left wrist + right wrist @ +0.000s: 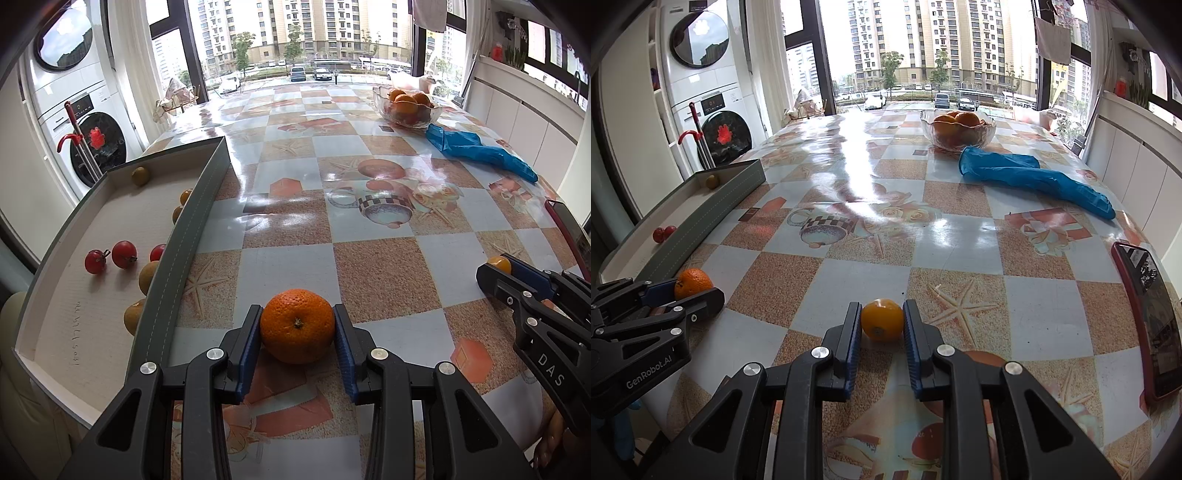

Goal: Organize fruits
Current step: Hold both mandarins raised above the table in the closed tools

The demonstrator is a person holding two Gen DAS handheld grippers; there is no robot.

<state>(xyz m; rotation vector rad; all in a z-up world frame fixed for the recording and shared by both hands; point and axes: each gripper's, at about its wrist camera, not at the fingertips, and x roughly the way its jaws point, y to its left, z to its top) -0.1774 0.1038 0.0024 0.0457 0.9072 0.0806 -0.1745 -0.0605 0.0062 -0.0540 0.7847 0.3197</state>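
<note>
We had the left gripper [297, 325] closed on the mandarin [297, 325], with the blue pads [251, 347] pressing its two sides, and the fruit seemed to rest on the surface [369, 266] just beside the long wall of the tray [199, 221]. We judged that this place made sense, because the tray already held cherry tomatoes [110, 255] and some small brownish fruits [140, 175], so the mandarin was near one possible home; the glass bowl [406, 105] with other oranges stood far at the back, and we could not say which one was meant. The mandarin is almost round and a little flat, so it has no real long axis; its stem end [297, 323] pointed toward the camera and slightly up, and the gripper held it across its wide middle, which we thought was the safest way for a fruit that can roll. The right gripper [882, 319] was closed nearly to its narrowest on a small yellow fruit [882, 319], and this one also sat low on the surface, in front of the starfish print. Its stem mark faced down and toward the camera, and it too is near round. Both grippers pointed downward at a slant, well apart from each other. A blue glove [1034, 177] lay near the bowl and a phone [1148, 317] lay at the right edge; neither blocked the way to the tray.
</note>
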